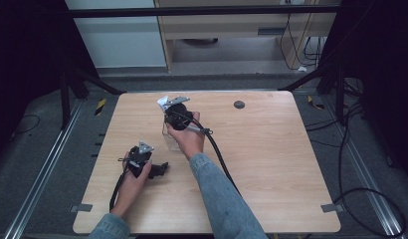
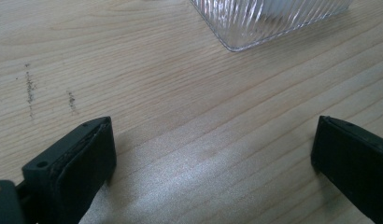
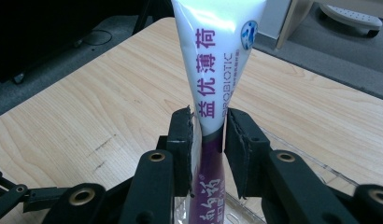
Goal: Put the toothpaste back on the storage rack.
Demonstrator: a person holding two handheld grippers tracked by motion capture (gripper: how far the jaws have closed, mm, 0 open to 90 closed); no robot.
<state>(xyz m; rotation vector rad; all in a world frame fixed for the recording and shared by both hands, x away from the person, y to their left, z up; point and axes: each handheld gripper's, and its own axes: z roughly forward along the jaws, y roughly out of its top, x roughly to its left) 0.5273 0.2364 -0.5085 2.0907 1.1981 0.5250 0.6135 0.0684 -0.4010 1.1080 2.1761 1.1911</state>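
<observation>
A white and purple toothpaste tube (image 3: 216, 56) stands upright, its lower end inside a clear ribbed glass holder (image 3: 299, 151). My right gripper (image 3: 209, 114) is shut on the tube about halfway up, with a pad against each side. From above, that gripper (image 1: 171, 118) sits over the glass holder (image 1: 170, 140) near the table's middle, and the tube's white end (image 1: 163, 103) sticks out past it. My left gripper (image 1: 161, 169) rests low on the wood at the front left. It is open (image 2: 213, 126), with bare table between its jaws and the holder's corner (image 2: 255, 23) just ahead.
A small dark round disc (image 1: 239, 104) lies near the wooden table's (image 1: 271, 164) far edge. The right gripper's black cable (image 1: 219, 154) trails back along the sleeve. Dark stand legs and floor cables surround the table.
</observation>
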